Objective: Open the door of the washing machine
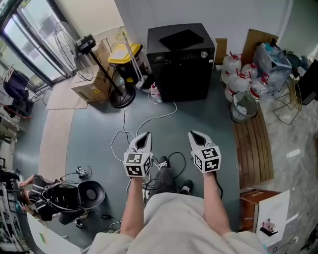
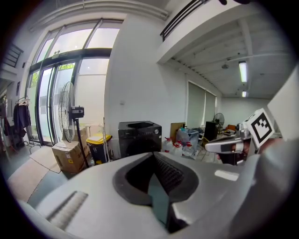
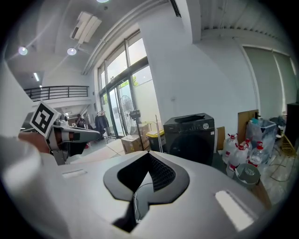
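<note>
washing machine [image 1: 181,62] at 12 o'clock, well apart. left gripper [image 1: 144,136], right gripper [image 1: 197,135] jaws pressed together, empty. door [image 3: 194,148] likely rigid, latched; grab rim edge.

A: What does the room look like?
B: Grey floor [image 1: 94,149], white wall [image 1: 149,12] at the back — and tall glazed doors [image 2: 60,88] on the left, letting in daylight.
A: Any lamps?
B: A tube light [image 2: 242,71] glows on the ceiling deeper in.
A: Furniture?
B: A standing fan [image 1: 85,44] near the glass, a cardboard box [image 1: 92,84] by its pole, a yellow-lidded bin [image 1: 124,53] against the wall. On the right, water jugs [image 1: 238,72] cluster at the far end of a slatted wooden platform [image 1: 253,144]. White cables [image 1: 149,119] trail over the floor, and a beige mat [image 1: 52,144] lies along the left side.
</note>
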The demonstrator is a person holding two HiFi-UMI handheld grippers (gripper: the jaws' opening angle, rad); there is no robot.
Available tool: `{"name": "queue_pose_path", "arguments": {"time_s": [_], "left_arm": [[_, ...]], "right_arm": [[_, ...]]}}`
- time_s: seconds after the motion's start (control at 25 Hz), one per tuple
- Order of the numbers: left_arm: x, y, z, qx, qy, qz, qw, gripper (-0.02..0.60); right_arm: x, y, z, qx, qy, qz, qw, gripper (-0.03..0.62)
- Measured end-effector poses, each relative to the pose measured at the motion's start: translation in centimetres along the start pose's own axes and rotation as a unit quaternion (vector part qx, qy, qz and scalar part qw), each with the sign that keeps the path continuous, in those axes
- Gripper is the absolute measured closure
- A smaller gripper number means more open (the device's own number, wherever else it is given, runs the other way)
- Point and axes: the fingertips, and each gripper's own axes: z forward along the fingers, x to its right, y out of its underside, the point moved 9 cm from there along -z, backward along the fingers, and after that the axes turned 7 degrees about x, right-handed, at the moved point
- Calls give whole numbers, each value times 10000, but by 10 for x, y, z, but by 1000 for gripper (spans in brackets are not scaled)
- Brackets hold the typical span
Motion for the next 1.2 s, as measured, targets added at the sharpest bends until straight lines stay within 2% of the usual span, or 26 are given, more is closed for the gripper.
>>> {"name": "queue_pose_path", "arguments": {"time_s": [0.24, 0.52, 0.88, 0.96, 1.04, 1.12, 1.2], "left_arm": [[-26, 9, 23, -104, 18, -116, 9999, 525], [-64, 6, 104, -83, 302, -460, 9985, 525], [-144, -25, 222, 3, 633, -601, 9962, 525], [-164, -31, 245, -1, 687, -602, 9958, 525], [-186, -36, 266, -29, 726, -547, 9959, 525], [-209, -38, 287, -93, 765, -582, 9953, 525], [-228, -34, 304, -194, 886, -713, 9933, 525]], "right_arm": [[5, 3, 28, -15, -71, 152, 9999, 594], [31, -7, 83, 70, 226, 202, 9995, 594], [62, -42, 217, -133, 503, 255, 9983, 594], [65, -47, 245, -216, 565, 146, 9981, 594], [64, -51, 274, -411, 619, -244, 9969, 594], [60, -53, 302, -618, 572, -673, 9942, 594], [57, -54, 325, -693, 456, -791, 9934, 594]]}}
